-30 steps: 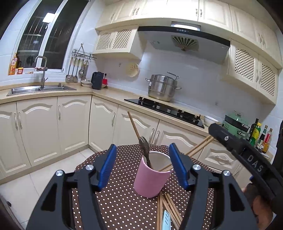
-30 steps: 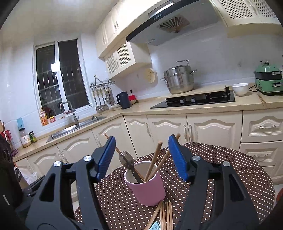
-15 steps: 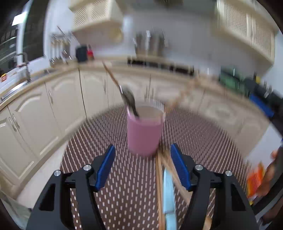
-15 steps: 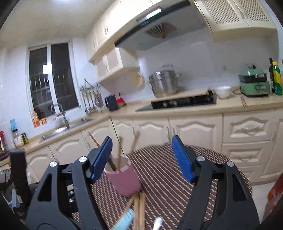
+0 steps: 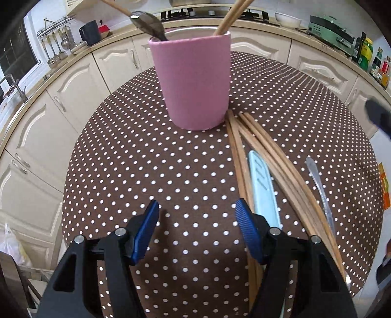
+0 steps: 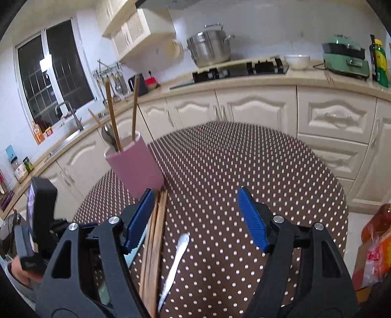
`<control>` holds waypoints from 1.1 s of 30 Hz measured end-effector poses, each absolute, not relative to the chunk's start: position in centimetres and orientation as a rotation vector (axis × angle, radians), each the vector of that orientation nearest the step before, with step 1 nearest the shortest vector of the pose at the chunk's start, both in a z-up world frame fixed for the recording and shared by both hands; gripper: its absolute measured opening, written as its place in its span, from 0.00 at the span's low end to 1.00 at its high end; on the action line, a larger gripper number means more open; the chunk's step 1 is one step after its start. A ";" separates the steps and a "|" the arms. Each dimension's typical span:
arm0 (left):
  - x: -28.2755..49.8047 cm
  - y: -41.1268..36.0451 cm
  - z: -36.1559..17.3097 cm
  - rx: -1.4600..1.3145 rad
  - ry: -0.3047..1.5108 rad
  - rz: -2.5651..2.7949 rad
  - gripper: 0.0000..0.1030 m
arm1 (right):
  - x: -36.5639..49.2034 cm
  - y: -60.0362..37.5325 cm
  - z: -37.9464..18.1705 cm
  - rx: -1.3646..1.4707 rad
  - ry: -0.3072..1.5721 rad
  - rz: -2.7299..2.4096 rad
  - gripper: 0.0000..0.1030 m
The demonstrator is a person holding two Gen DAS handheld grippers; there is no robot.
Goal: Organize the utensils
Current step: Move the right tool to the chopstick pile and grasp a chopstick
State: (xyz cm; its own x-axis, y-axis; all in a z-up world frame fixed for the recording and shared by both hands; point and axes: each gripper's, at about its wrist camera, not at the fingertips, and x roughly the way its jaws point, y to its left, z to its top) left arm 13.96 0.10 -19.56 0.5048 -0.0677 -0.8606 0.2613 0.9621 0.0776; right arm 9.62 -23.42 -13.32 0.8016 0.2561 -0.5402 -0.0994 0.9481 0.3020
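Observation:
A pink cup (image 5: 193, 80) stands on the round brown polka-dot table (image 5: 146, 159) and holds a metal spoon (image 5: 149, 24) and chopsticks (image 5: 232, 14). Several wooden chopsticks (image 5: 268, 166) lie right of the cup, with a light blue flat utensil (image 5: 262, 186) among them and a silver knife (image 5: 320, 193) further right. My left gripper (image 5: 196, 227) is open and empty, low over the table short of the cup. My right gripper (image 6: 195, 217) is open and empty above the loose chopsticks (image 6: 156, 234) and knife (image 6: 176, 256); the cup (image 6: 134, 166) is ahead to the left.
Cream kitchen cabinets (image 6: 244, 110) and a counter curve around the table. A steel pot (image 6: 210, 49), a white bowl (image 6: 297, 61) and a green appliance (image 6: 347, 57) sit on the counter. An orange bag (image 6: 374, 247) is off the table's right edge.
Both grippers tilted down toward the table. The left now looks down on the cup and loose utensils; the right shifted right, so the cup sits to its left.

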 end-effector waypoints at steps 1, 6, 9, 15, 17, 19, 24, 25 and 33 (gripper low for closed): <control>14.1 -0.1 -19.7 0.212 1.024 -0.202 0.62 | 9.7 -23.4 -13.7 0.266 0.627 0.197 0.68; 13.9 -0.6 -19.6 0.241 1.010 -0.185 0.62 | 9.9 -23.2 -14.9 0.265 0.666 0.211 0.68; 14.2 -0.7 -19.5 0.234 1.013 -0.189 0.62 | 9.8 -23.2 -15.4 0.266 0.678 0.216 0.68; 14.9 -1.5 -19.2 0.236 1.017 -0.209 0.62 | 10.2 -23.4 -15.9 0.278 0.695 0.215 0.68; 14.7 -1.7 -19.2 0.253 1.011 -0.203 0.62 | 10.2 -23.5 -16.0 0.279 0.700 0.216 0.68; 14.9 -2.0 -19.3 0.252 1.013 -0.202 0.62 | 10.2 -23.6 -16.2 0.283 0.706 0.215 0.68; 16.1 -2.7 -19.5 0.259 1.033 -0.187 0.65 | 10.3 -23.5 -16.4 0.289 0.715 0.219 0.68; 16.5 -3.0 -19.6 0.264 1.041 -0.178 0.65 | 10.3 -23.5 -16.4 0.289 0.716 0.220 0.68; 17.8 -3.1 -19.6 0.175 1.072 -0.223 0.28 | 10.9 -23.2 -16.3 0.253 0.755 0.237 0.68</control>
